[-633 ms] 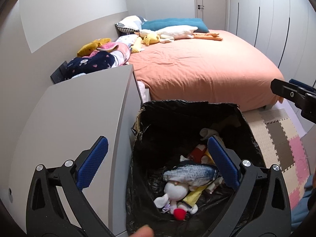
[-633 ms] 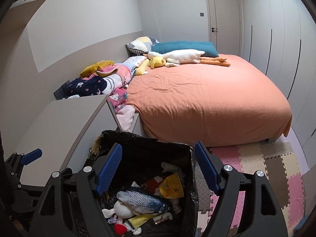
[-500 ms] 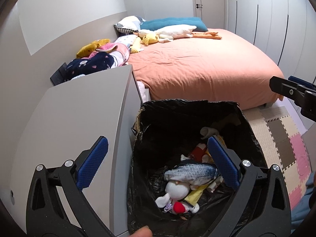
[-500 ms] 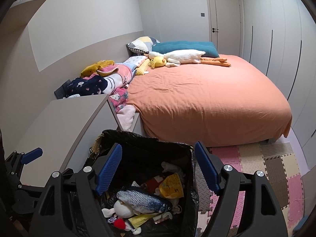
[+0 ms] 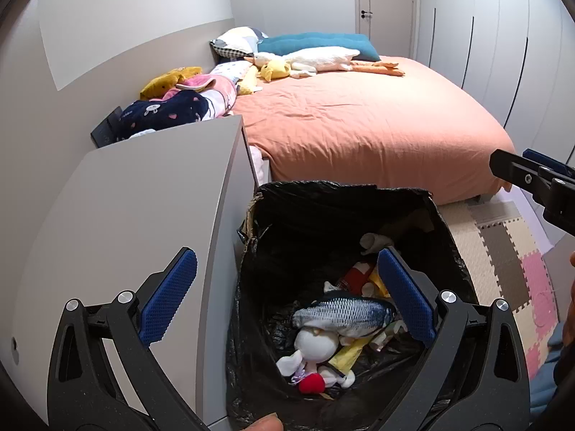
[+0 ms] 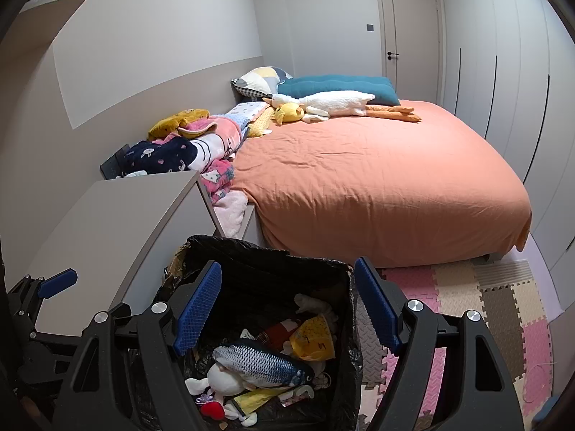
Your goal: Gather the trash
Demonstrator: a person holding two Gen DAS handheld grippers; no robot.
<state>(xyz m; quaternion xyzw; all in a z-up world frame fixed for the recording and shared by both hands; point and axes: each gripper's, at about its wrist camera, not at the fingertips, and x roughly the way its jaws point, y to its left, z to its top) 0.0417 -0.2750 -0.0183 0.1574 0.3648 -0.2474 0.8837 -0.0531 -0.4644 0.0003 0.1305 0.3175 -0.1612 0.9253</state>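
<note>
A bin lined with a black bag [image 5: 323,208] [image 6: 266,262] stands on the floor beside a grey cabinet. Inside lie a plush fish [image 5: 345,314] [image 6: 258,361], a white doll [image 5: 316,344], a yellow wrapper [image 6: 312,334] and other trash. My left gripper [image 5: 284,294] is open and empty, above the bin's near left side. My right gripper [image 6: 287,312] is open and empty, over the bin. The right gripper's fingers [image 5: 517,170] show at the right edge of the left wrist view. The left gripper's fingertip [image 6: 57,282] shows at the left of the right wrist view.
A grey cabinet [image 5: 136,208] [image 6: 107,222] stands left of the bin. Behind is a bed with an orange cover [image 5: 366,122] [image 6: 370,176], pillows, plush toys and piled clothes [image 6: 187,147]. Foam puzzle mats [image 6: 485,305] cover the floor at right. Wardrobe doors line the right wall.
Both grippers stay open and almost still. The left wrist view has drifted slightly, the bin's contents sitting a little higher in frame.
</note>
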